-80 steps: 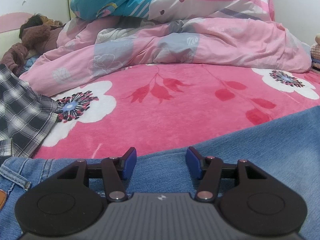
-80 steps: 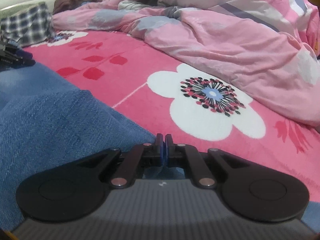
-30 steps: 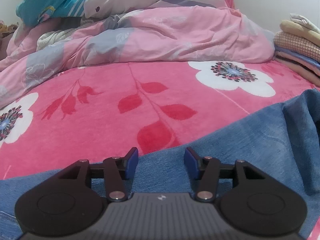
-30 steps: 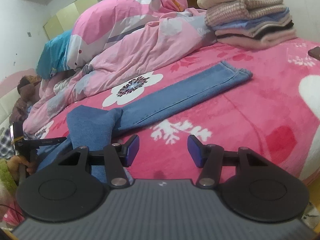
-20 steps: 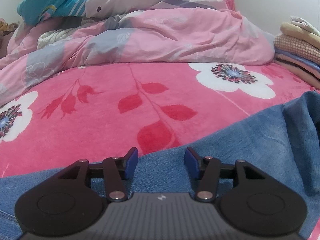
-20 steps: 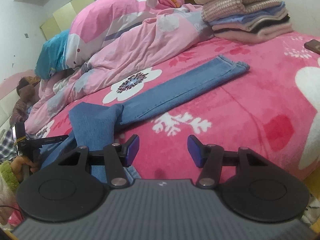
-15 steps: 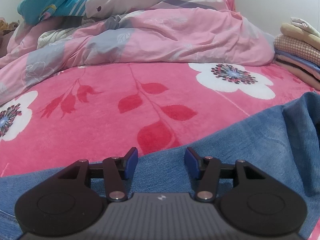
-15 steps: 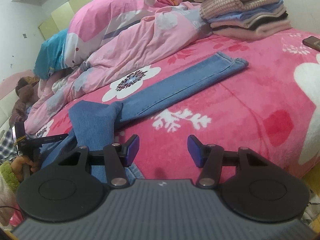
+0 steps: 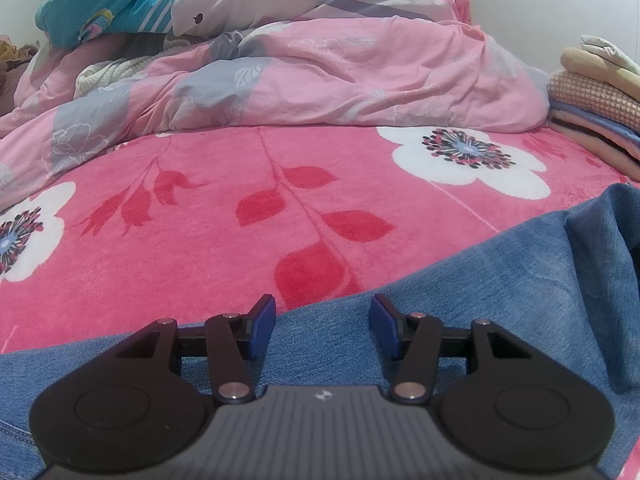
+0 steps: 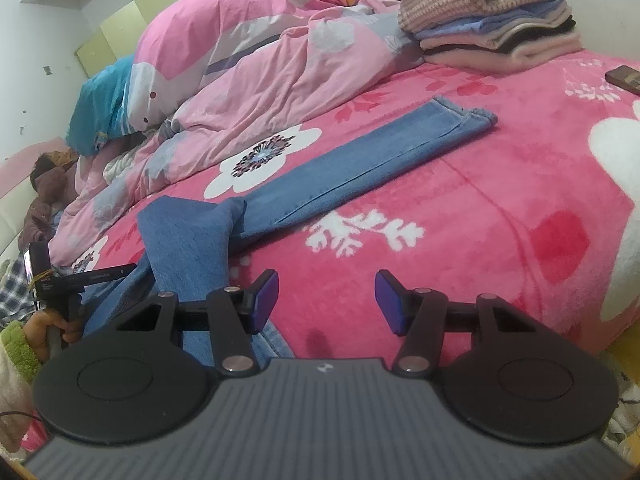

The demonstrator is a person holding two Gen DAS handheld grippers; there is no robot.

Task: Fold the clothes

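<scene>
The jeans (image 10: 328, 184) lie on the bed, on a pink blanket (image 10: 500, 216) with white flowers. One leg lies flat and straight, reaching out toward a stack of folded clothes (image 10: 492, 20) at the far end. Near the middle, the other part of the jeans is bunched up and folded over itself.

The left hand-held gripper (image 9: 322, 326) hangs just over the jeans (image 9: 500, 280) at their near edge. Its blue pads stand apart, about half wide, and there is nothing between them. The cloth does not look pinched.

The right hand-held gripper (image 10: 326, 300) is over the pink blanket, beside the bunched part of the jeans. Its pads are also apart, about half wide, and hold nothing.

In the right wrist view, a hand (image 10: 44, 328) with a fuzzy green sleeve shows at the left edge, gripping the other tool.

A big pink quilt (image 9: 320, 80) is heaped along the far side of the bed. A dark phone (image 10: 624, 78) lies on the blanket near the stack.
</scene>
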